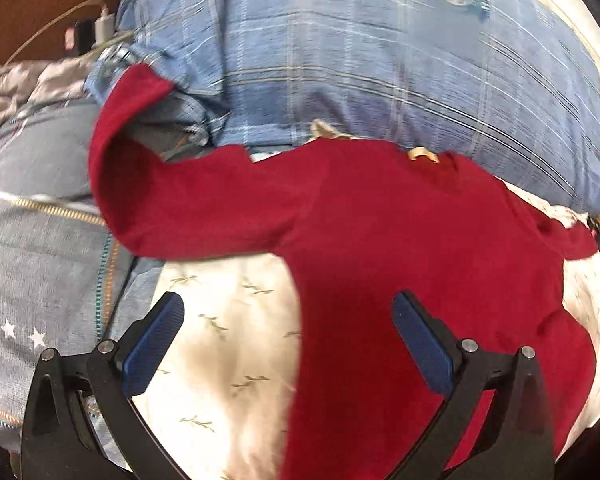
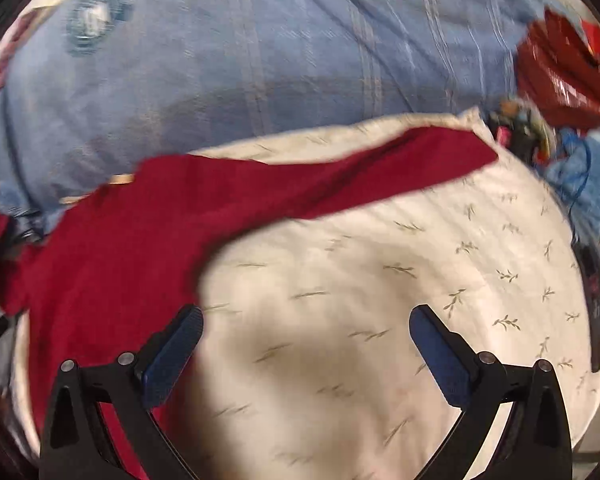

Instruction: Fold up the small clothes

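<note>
A small red long-sleeved top lies spread face down on a white leaf-print pillow. One sleeve runs up to the left over a blue checked cushion. My left gripper hovers open above the top's left side edge, nothing between its blue pads. In the right wrist view the red top fills the left, its other sleeve stretching right along the pillow's far edge. My right gripper is open over the bare white pillow, just right of the garment's body.
A grey-blue star-print cover lies to the left. A charger and cable rest at the far left on a brown surface. Red shiny bags and blue fabric clutter sit at the right.
</note>
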Demonstrator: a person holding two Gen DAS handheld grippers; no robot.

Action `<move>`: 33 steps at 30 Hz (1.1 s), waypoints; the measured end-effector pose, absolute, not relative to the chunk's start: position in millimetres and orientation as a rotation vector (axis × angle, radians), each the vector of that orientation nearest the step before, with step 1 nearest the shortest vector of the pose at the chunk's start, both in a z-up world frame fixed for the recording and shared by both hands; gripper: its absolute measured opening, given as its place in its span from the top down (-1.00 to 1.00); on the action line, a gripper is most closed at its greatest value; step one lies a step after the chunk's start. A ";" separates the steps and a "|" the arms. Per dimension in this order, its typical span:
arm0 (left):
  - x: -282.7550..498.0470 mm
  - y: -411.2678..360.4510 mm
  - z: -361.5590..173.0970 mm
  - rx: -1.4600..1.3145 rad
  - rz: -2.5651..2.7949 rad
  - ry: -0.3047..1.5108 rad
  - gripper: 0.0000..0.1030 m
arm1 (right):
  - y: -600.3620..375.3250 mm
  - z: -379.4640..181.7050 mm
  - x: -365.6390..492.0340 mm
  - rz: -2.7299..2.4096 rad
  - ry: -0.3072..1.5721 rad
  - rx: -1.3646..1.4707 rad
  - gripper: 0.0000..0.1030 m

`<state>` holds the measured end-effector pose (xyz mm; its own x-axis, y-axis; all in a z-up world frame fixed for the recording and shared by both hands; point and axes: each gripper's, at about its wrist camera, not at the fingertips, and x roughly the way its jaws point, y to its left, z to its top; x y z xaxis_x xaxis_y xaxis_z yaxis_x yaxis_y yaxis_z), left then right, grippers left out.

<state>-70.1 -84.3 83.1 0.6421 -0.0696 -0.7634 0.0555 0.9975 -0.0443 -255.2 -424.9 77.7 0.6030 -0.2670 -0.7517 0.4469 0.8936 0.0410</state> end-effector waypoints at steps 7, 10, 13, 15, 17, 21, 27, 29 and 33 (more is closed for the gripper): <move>-78.2 -108.7 94.3 0.000 -0.109 0.849 -1.00 | -348.0 98.3 -238.1 -0.230 0.817 0.213 -0.99; -81.4 -113.5 97.8 0.005 -0.118 0.843 -1.00 | -316.2 94.5 -222.9 -0.181 0.807 0.192 -0.99; -82.7 -118.1 98.3 0.004 -0.122 0.844 -1.00 | -300.0 85.9 -207.8 -0.166 0.810 0.191 -0.99; -83.4 -119.6 98.4 0.012 -0.115 0.840 -1.00 | -288.8 79.9 -199.0 -0.170 0.809 0.173 -0.99; -84.2 -120.6 97.6 0.025 -0.114 0.835 -1.00 | -279.0 76.1 -195.3 -0.177 0.802 0.147 -0.99; -81.7 -121.2 91.4 0.018 -0.117 0.849 -1.00 | -269.7 72.2 -194.7 -0.191 0.783 0.115 -0.99; -79.7 -124.1 80.5 0.006 -0.113 0.865 -1.00 | -266.0 63.2 -187.9 -0.205 0.791 0.094 -0.99; -78.8 -126.4 77.8 0.014 -0.114 0.871 -1.00 | -266.1 60.0 -185.6 -0.205 0.796 0.088 -0.99; -76.4 -129.2 73.3 0.025 -0.110 0.875 -1.00 | -270.4 57.9 -183.5 -0.208 0.786 0.101 -0.99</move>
<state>-76.4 -129.2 73.3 0.6357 -0.0857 -0.7671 0.1062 0.9941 -0.0231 -183.5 -270.4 57.9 0.6873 -0.1484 -0.7111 0.2231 0.9747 0.0122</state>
